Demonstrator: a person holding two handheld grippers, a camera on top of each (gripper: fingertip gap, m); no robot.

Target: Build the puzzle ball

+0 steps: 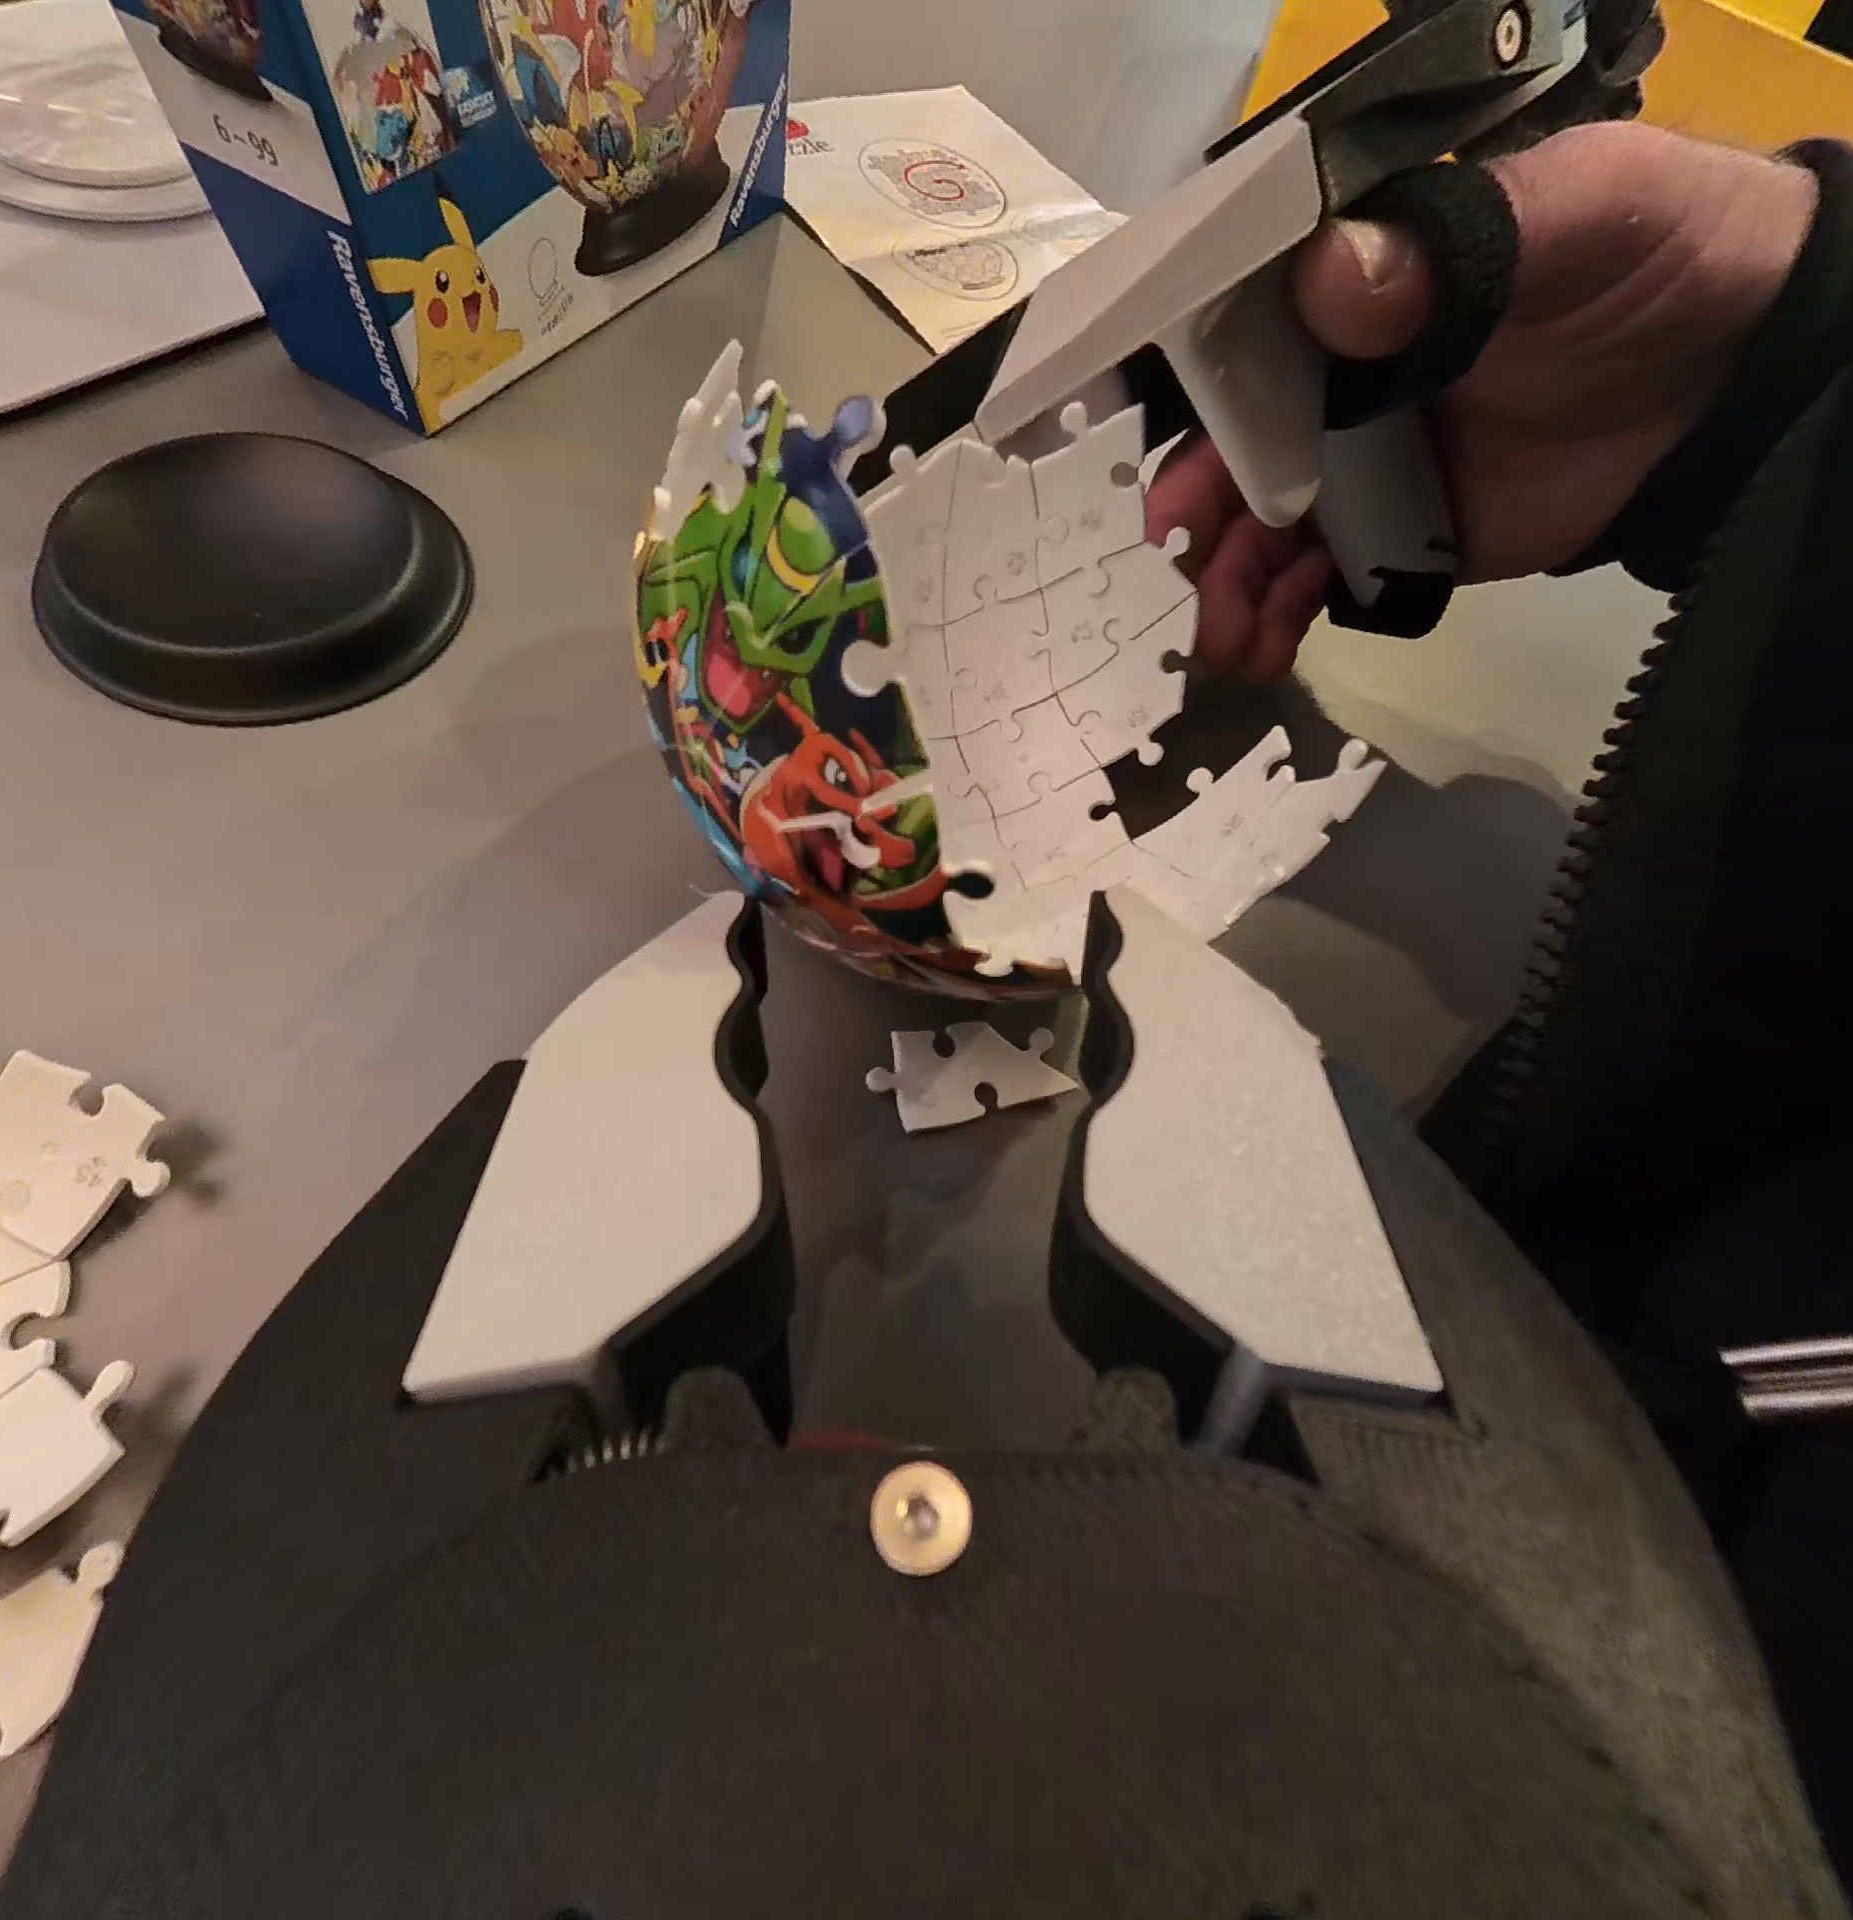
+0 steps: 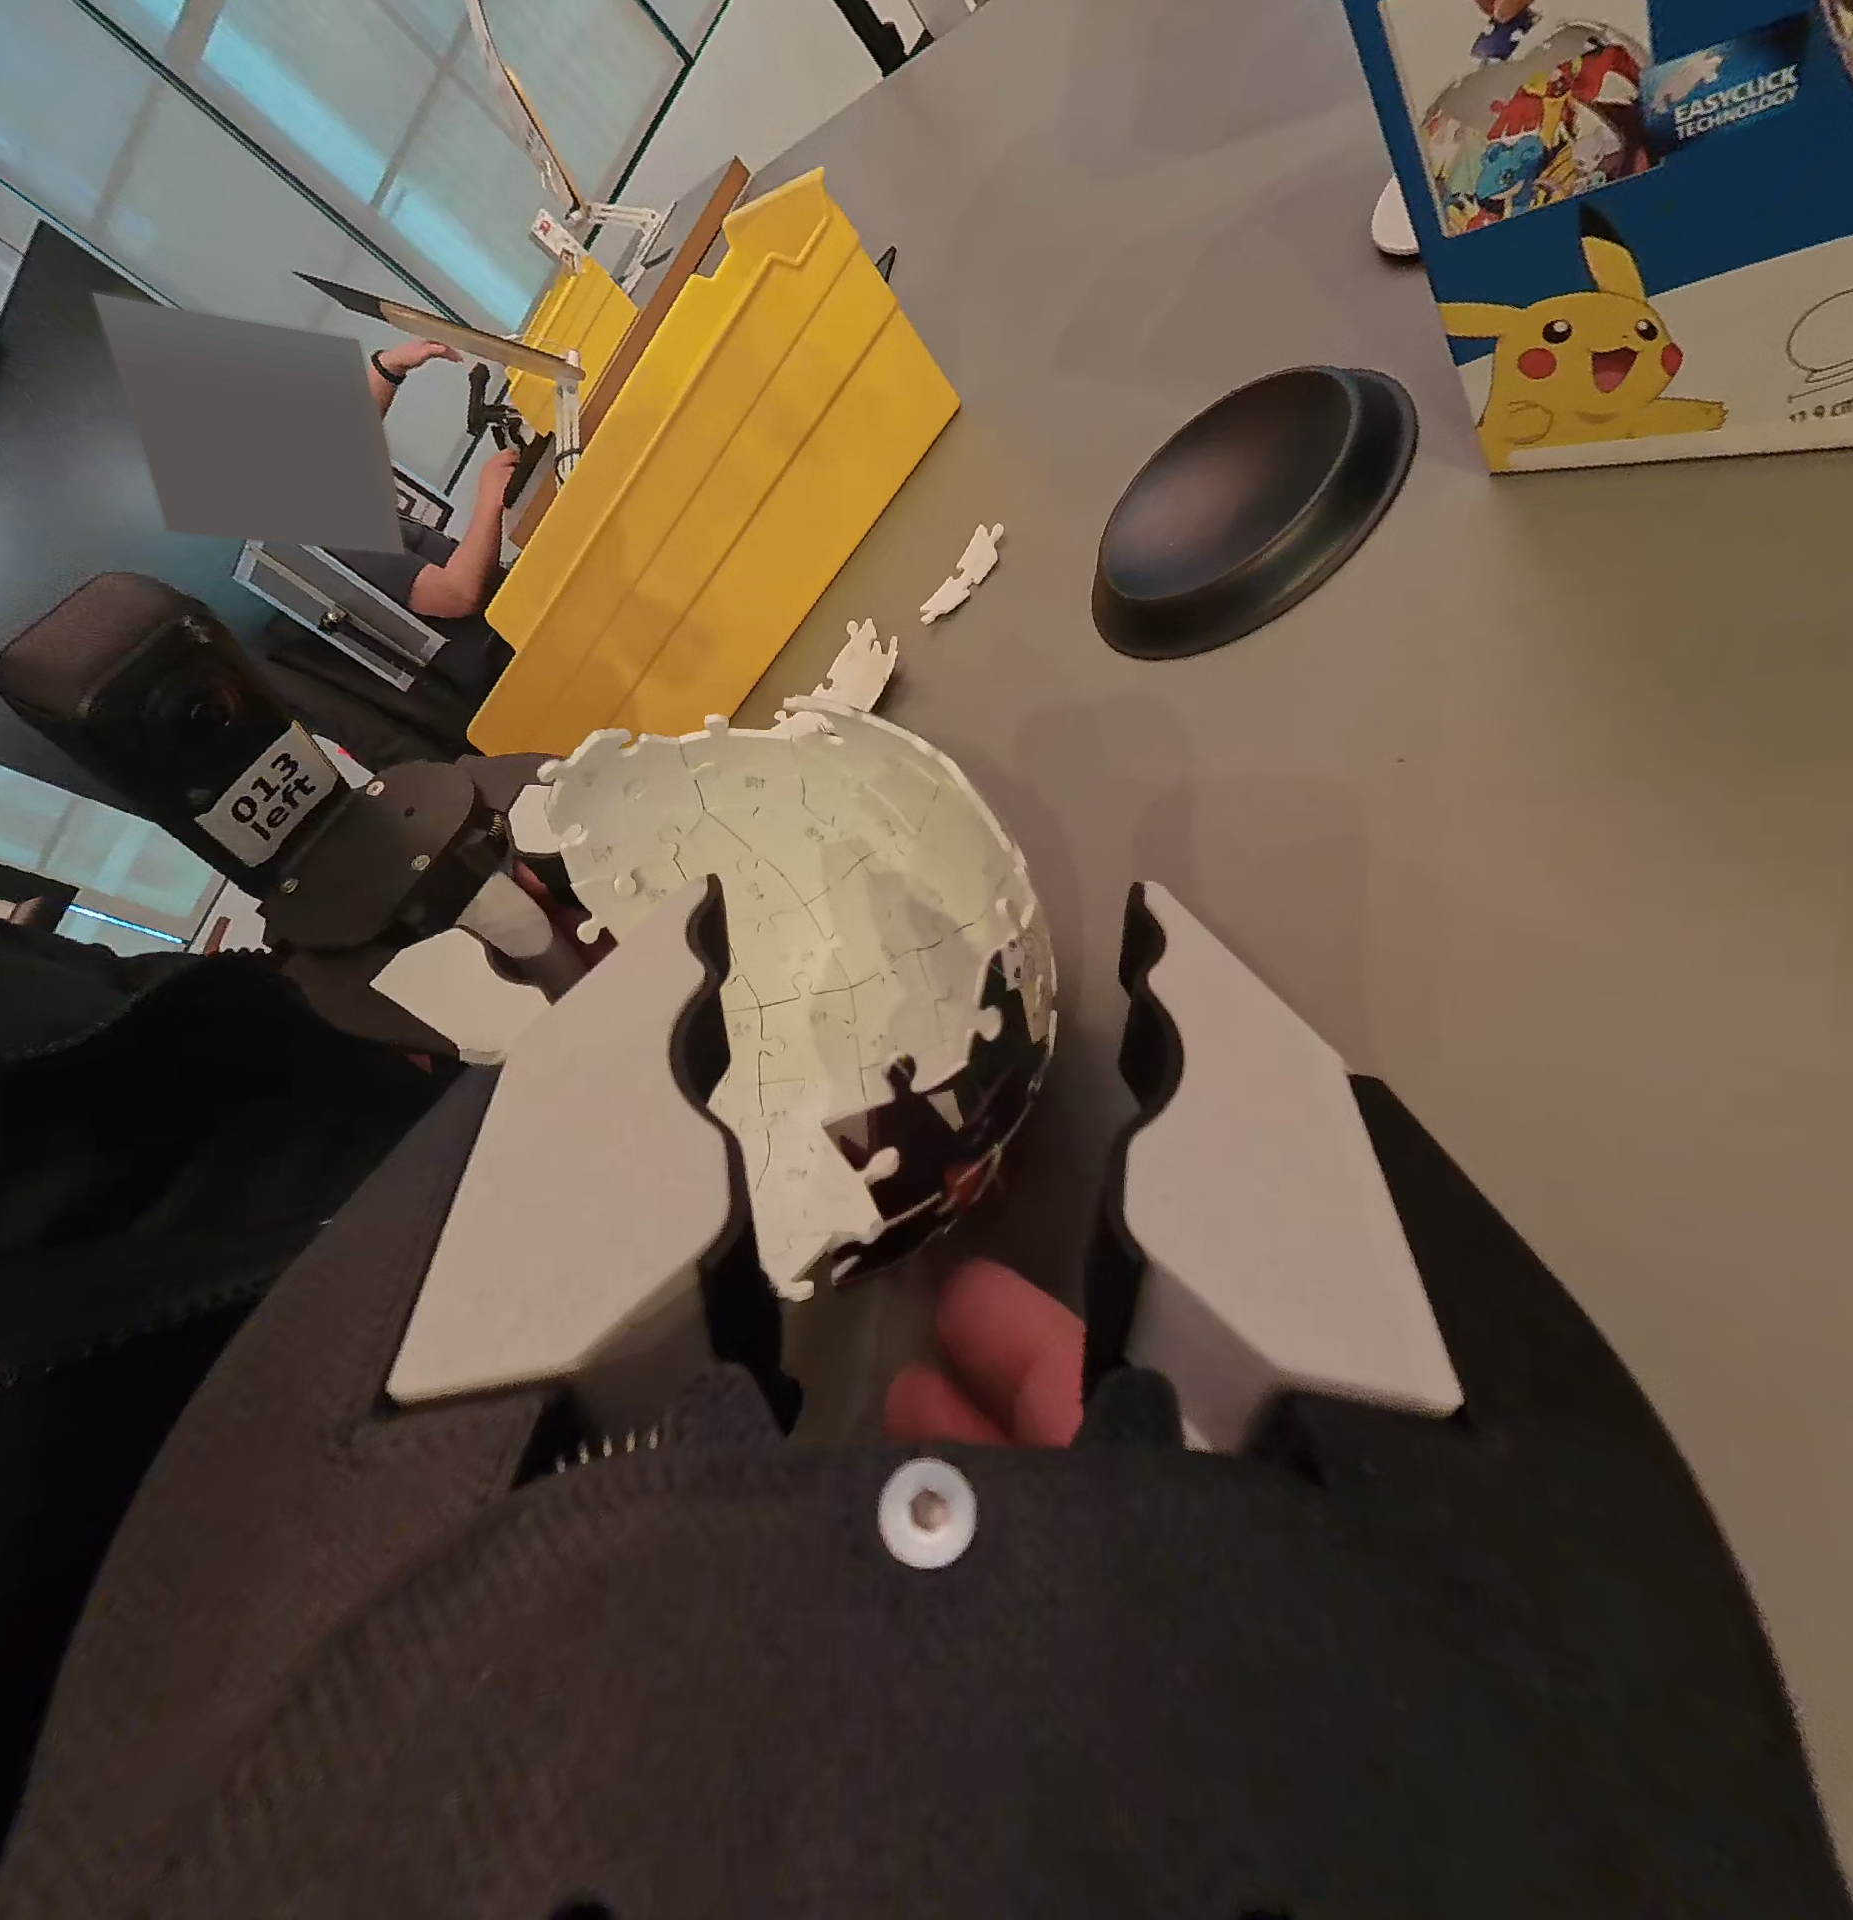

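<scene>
The half-built puzzle ball (image 1: 787, 665) stands on edge on the grey table (image 1: 330, 883), a curved shell with a coloured outside and a white inside (image 2: 797, 935). My left gripper (image 1: 927, 935) is open, its fingertips at either side of the shell's lower edge. A loose white piece (image 1: 963, 1075) lies on the table between its fingers. My right gripper (image 2: 922, 904) is open with the shell between its fingers; its left finger overlaps the shell's inside. In the left wrist view it (image 1: 1005, 416) reaches the shell's upper rim from the right, and a hand's fingers (image 1: 1213, 582) touch the shell.
The black round stand (image 1: 252, 577) sits left of the ball, also in the right wrist view (image 2: 1254, 509). The blue puzzle box (image 1: 465, 187) and a paper sheet (image 1: 943, 208) lie behind. Several white pieces (image 1: 28, 1247) lie at the left. A yellow bin (image 2: 714, 468) stands beyond the ball. Across from one pair of fingers to the other is roughly 9 cm.
</scene>
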